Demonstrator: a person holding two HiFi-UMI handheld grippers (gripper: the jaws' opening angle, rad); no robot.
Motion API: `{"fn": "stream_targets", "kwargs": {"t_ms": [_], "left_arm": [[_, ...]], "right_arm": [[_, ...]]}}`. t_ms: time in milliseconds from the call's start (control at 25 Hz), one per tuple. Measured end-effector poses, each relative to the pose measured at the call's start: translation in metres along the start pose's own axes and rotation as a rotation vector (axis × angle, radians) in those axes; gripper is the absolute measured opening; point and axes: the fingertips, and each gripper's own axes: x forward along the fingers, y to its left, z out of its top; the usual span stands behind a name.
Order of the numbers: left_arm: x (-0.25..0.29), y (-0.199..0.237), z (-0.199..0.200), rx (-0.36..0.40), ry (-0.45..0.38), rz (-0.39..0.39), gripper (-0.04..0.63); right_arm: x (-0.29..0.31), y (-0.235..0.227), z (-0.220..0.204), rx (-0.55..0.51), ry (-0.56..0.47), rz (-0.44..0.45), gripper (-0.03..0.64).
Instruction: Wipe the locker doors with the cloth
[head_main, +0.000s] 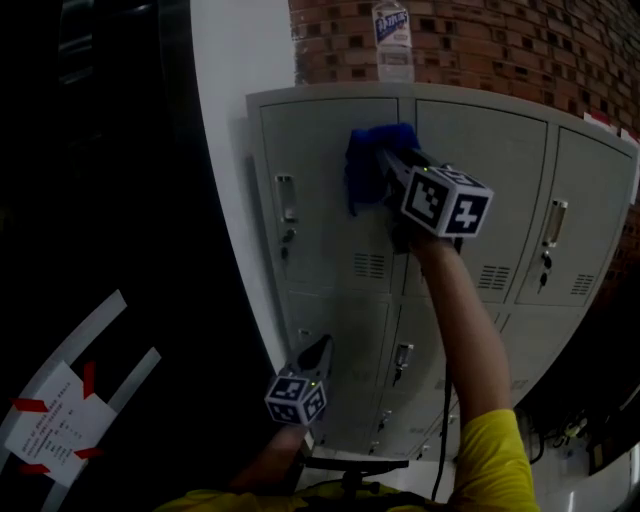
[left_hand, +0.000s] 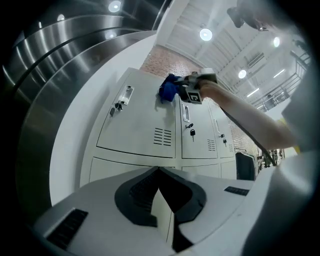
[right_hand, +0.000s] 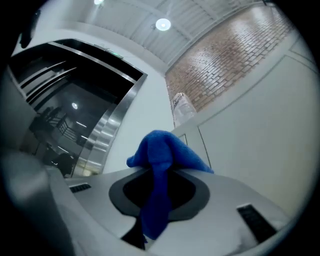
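A blue cloth (head_main: 368, 162) is pressed against the top of the upper-left locker door (head_main: 320, 210), near its right edge. My right gripper (head_main: 385, 160) is shut on the blue cloth (right_hand: 161, 170), which hangs out between its jaws. From the left gripper view the same blue cloth (left_hand: 168, 89) and right gripper (left_hand: 192, 85) show against the grey lockers (left_hand: 145, 120). My left gripper (head_main: 320, 350) hangs low in front of the lower locker row, apart from the doors; its jaws are shut with nothing between them (left_hand: 160, 200).
A plastic bottle (head_main: 392, 40) stands on top of the lockers before a brick wall (head_main: 500, 40). Door handles (head_main: 286, 198) and keys (head_main: 545, 262) stick out from the doors. A white column edge (head_main: 225, 150) and dark metal panelling lie left of the lockers.
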Motion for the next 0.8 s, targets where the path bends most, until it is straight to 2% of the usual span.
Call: {"fn": "stream_targets", "kwargs": {"t_ms": [120, 240, 400, 600, 720, 800], "left_arm": [[-0.003, 0.001, -0.013, -0.006, 0.014, -0.007, 0.008], [-0.012, 0.013, -0.025, -0.009, 0.034, 0.015, 0.008], [-0.021, 0.027, -0.037, -0.017, 0.068, 0.045, 0.008], [-0.035, 0.034, -0.044, -0.011, 0.075, 0.08, 0.008], [-0.041, 0.037, -0.051, -0.024, 0.093, 0.078, 0.008], [-0.04, 0.037, -0.056, -0.037, 0.1, 0.071, 0.008]], "right_arm": [[0.027, -0.009, 0.032, -0.032, 0.014, -0.042, 0.069], [0.035, -0.007, 0.033, -0.046, -0.005, -0.067, 0.069], [0.087, 0.04, 0.008, -0.024, 0.026, 0.008, 0.069], [0.169, 0.115, -0.03, -0.082, 0.102, 0.095, 0.069], [0.172, 0.123, -0.032, -0.086, 0.111, 0.105, 0.071], [0.147, 0.117, -0.027, -0.068, 0.098, 0.129, 0.071]]}}
